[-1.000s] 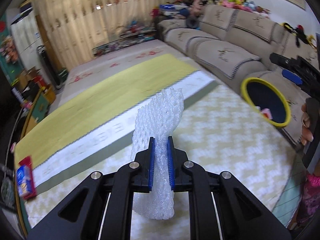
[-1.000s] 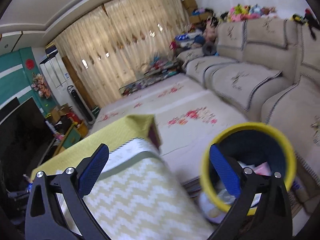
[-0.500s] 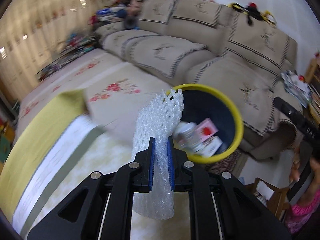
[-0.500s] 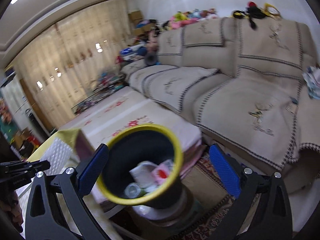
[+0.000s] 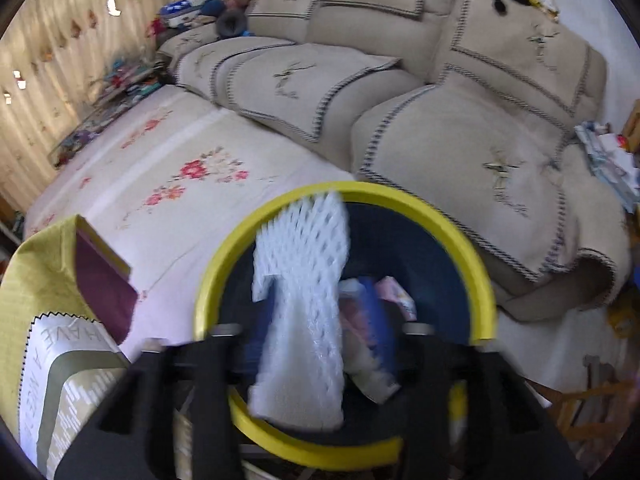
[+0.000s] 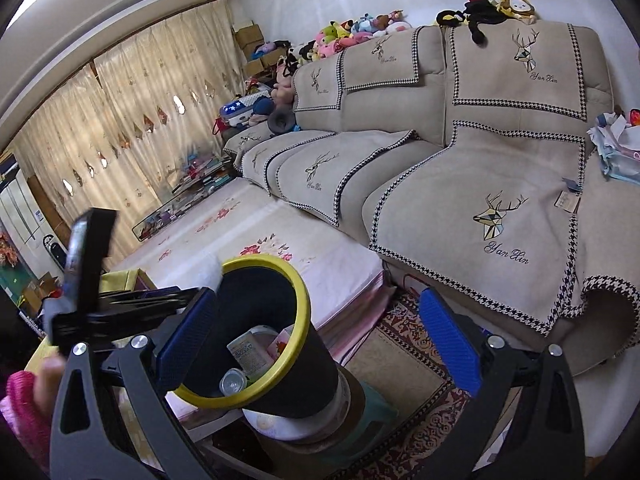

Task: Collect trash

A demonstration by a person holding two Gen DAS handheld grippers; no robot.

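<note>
A beige sofa (image 6: pixel 460 168) stretches beyond the fingers, plush toys (image 6: pixel 352 32) along its back. Curtains (image 6: pixel 120 128) hang far left. A patterned rug (image 6: pixel 404 368) lies below, between the fingers.

1. Left gripper (image 5: pixel 316 340) fingers (image 5: pixel 382 328) smeared by motion blur; jaws opening around the foam net (image 5: pixel 304 320).
2. Foam net hides part of the bin (image 5: pixel 476 264) contents; those items unreadable.
</note>
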